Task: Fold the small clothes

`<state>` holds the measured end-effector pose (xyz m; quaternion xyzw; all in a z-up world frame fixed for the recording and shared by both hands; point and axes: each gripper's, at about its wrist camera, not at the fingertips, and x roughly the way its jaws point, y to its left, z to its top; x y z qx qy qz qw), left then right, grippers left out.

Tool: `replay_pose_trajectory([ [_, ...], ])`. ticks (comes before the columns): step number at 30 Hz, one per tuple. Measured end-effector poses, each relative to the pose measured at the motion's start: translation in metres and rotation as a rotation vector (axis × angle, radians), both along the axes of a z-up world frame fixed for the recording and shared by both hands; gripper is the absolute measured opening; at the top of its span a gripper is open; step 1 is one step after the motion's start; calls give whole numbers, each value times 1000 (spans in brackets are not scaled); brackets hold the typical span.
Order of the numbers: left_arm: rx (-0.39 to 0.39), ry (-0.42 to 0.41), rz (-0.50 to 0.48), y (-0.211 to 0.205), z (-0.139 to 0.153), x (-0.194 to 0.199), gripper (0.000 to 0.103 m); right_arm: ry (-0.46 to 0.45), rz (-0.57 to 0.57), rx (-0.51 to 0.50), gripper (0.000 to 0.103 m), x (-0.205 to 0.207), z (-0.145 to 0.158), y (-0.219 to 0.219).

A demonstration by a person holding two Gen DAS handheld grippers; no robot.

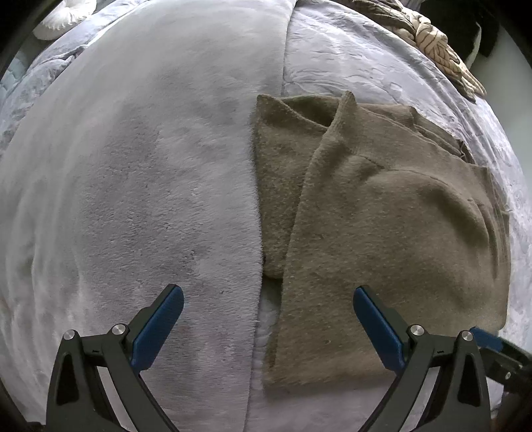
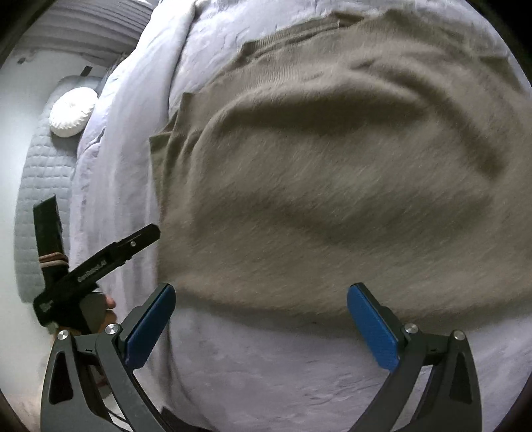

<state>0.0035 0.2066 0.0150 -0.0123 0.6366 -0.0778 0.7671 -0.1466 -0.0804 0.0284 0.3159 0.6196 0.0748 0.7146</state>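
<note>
We are seeing one olive-brown knitted garment [image 1: 382,232], soft and fuzzy, lying partly folded on the bed. In the left wrist view it is filling the side from 1 to 5 o'clock, with a narrower flap lying over the wider layer and pointing up toward 12 o'clock. In the right wrist view the same garment [image 2: 332,186] is spreading over the centre toward 2 o'clock, with some shallow wrinkles crossing it.

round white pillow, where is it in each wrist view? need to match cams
Left wrist: round white pillow at the top-left corner, partly cut off by the lens edge.
Right wrist: it sits at the left, upper-middle, beside the quilted grey cover.
Shared landmark: the olive-brown sweater lying on the lavender bedding.
</note>
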Motion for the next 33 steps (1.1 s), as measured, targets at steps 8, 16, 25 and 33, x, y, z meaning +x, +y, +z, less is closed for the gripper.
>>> replay_pose_trajectory([
  [8, -13, 17, 12, 12, -5, -5, 102, 58, -62, 179, 103, -10, -22, 9],
  [16, -26, 9, 0, 16, -5, -7, 102, 89, -181, 381, 103, -19, -50, 19],
  [25, -86, 9, 0, 28, -4, 0, 102, 76, -240, 503, 72, -10, -63, 43],
  [33, -224, 38, 18, 44, -4, 3, 102, 54, -367, 578, 72, -2, -81, 52],
])
